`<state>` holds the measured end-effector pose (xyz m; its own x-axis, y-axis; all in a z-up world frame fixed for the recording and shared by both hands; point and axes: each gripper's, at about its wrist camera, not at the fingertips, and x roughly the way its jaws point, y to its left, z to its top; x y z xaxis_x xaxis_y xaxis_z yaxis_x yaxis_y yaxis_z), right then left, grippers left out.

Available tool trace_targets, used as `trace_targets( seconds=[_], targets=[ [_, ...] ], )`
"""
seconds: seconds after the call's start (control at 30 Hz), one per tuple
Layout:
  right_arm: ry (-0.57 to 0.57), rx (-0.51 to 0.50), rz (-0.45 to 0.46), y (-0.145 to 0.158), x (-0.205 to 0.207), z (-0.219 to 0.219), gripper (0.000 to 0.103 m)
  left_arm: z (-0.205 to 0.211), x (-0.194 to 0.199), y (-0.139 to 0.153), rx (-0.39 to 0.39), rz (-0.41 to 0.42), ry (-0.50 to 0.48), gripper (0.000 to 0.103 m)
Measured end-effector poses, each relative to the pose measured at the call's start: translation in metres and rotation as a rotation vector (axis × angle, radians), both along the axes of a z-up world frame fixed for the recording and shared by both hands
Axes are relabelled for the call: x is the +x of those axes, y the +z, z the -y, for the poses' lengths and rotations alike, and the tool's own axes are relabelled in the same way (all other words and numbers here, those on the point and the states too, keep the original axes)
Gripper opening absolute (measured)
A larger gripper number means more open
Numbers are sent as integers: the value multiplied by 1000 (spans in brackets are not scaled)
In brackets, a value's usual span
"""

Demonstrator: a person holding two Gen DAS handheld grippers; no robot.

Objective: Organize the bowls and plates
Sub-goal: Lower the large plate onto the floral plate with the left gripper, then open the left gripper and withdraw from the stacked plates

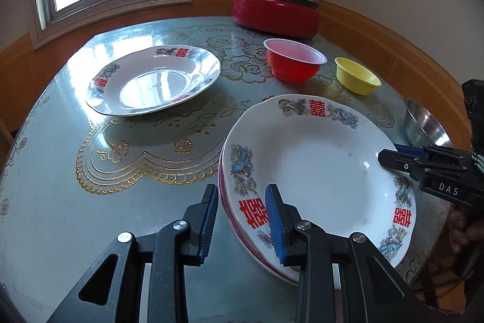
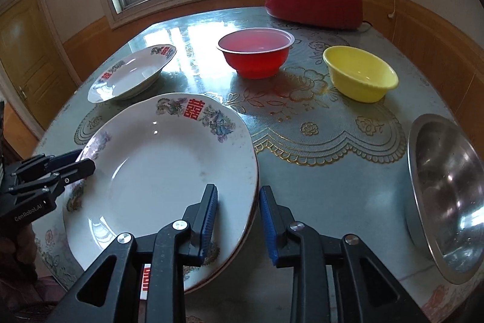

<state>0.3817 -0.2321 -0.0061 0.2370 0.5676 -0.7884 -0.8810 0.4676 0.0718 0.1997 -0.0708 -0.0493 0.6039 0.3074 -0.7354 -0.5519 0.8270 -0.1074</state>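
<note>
Two flowered white plates are stacked at the table's near edge, and the top plate (image 1: 317, 159) (image 2: 157, 165) covers all but the lower plate's pink rim (image 1: 224, 202). My left gripper (image 1: 242, 189) (image 2: 81, 161) is shut across the stack's left rim, one pad on the plate and one outside it. On the opposite rim my right gripper (image 2: 238, 188) (image 1: 390, 153) grips the same way. A third matching plate (image 1: 151, 80) (image 2: 130, 74) lies alone toward the window. Behind the stack stand a red bowl (image 1: 295, 61) (image 2: 257, 53) and a yellow bowl (image 1: 357, 76) (image 2: 360, 74).
A steel bowl (image 1: 426, 126) (image 2: 447, 180) sits at the table's right edge, close to my right gripper. A red lidded cooker (image 1: 275, 11) (image 2: 314, 2) stands at the back against the wall. The round table (image 1: 60, 202) has a glossy gold-patterned cover.
</note>
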Motion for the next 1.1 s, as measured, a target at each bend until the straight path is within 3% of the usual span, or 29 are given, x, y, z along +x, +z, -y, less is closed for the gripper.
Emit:
trace_targets(
  seconds=[0.2,0.33,0.43,0.6,0.9,1.0,1.1],
  targets=[
    [-19,-23,17,-1,-6,0,30,8,-8,4,15,18,-9,22],
    [-16,-45,37,-1,-13,4,30,15,-13,4,19,21,-36,22],
    [-27,-26,25,-2,-14,8,30,10,-16,3,-25,39,-19,23],
    [-44,-16,49,-3,-14,5,29,17,-6,3,33,4,-11,25],
    [6,-20,72,-3,-14,-12,29,7,-6,4,51,-19,53,25],
    [65,2,35,-3,-21,-12,30,-1,-13,3,54,-26,77,25],
    [50,28,-43,-6,-14,-12,29,-3,-16,3,45,-26,81,25]
  ],
)
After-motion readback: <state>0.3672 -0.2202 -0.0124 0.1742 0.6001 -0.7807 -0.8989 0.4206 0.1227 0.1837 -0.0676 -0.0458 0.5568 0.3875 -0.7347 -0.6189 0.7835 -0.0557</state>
